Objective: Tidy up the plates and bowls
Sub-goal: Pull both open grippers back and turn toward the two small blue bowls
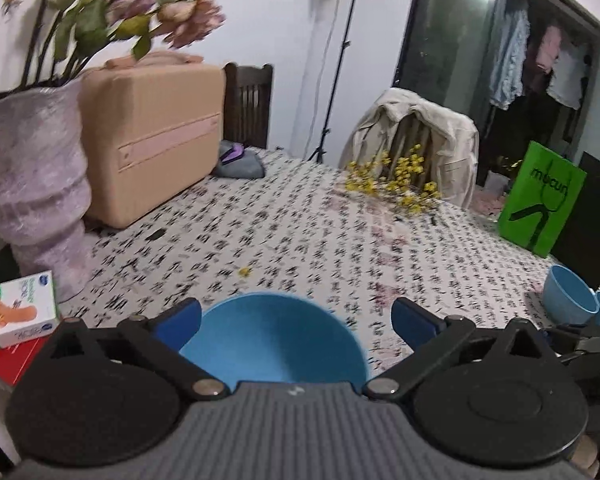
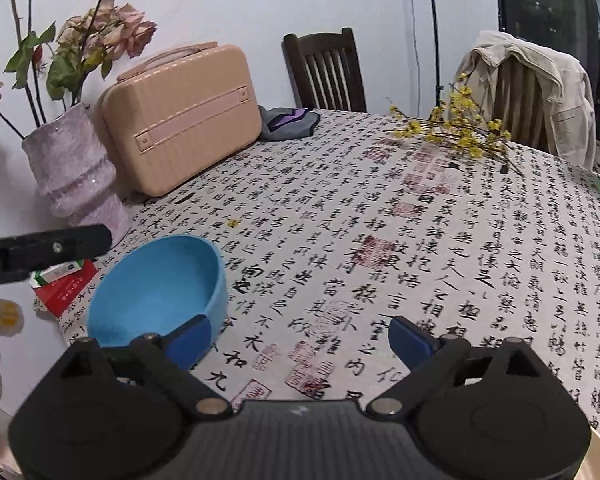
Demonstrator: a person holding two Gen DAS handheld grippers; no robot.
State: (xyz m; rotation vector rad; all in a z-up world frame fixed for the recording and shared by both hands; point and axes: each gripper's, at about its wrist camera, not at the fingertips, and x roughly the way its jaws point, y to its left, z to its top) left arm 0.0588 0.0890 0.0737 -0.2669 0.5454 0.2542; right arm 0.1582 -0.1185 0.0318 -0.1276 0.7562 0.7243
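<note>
A blue bowl sits upright on the calligraphy tablecloth directly below my left gripper, whose blue fingertips stand wide apart on either side of its rim without touching it. The same bowl shows at the lower left in the right wrist view. My right gripper is open and empty above bare cloth, its left fingertip overlapping the bowl's near edge. Two more blue bowls sit at the table's right edge in the left wrist view.
A lilac vase with dried roses and a peach vanity case stand at the back left. A medicine box lies on a red book. Yellow flower sprigs, a grey pouch, a green bag and chairs ring the table.
</note>
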